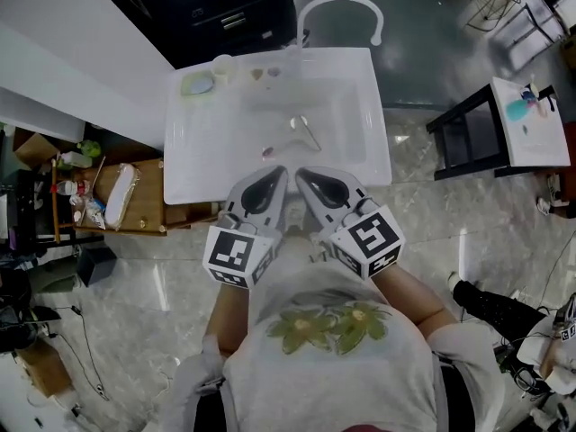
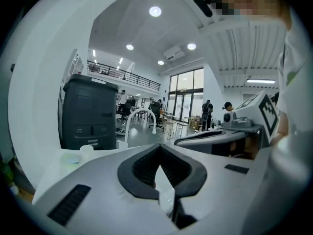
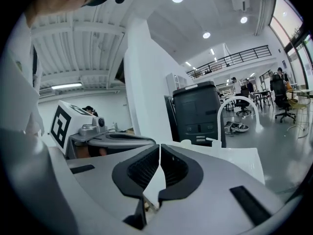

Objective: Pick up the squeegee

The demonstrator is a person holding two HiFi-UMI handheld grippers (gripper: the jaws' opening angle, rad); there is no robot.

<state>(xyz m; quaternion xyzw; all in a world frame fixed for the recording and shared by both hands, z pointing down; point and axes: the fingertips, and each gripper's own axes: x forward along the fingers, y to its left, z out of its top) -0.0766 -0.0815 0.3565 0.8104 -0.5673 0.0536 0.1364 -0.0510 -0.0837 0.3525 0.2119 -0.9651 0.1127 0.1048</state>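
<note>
The squeegee point(image 1: 304, 133) lies in the basin of the white sink point(image 1: 378, 151), with a slim handle and a pale blade. Both grippers are held side by side over the sink's near edge, short of the squeegee and pointing toward it. My left gripper point(image 1: 275, 175) is shut with nothing between its jaws, and its dark pads meet in the left gripper view point(image 2: 159, 151). My right gripper point(image 1: 304, 176) is likewise shut and empty, with its jaws closed in the right gripper view point(image 3: 160, 148). The squeegee is hidden in both gripper views.
A white arched faucet point(image 1: 337, 7) rises at the sink's back. A cup point(image 1: 222, 64) and a greenish dish point(image 1: 199, 84) sit on its back left rim. A wooden cart point(image 1: 126, 196) stands to the left, a black-framed table point(image 1: 531, 124) to the right, and a dark cabinet point(image 1: 216, 7) behind.
</note>
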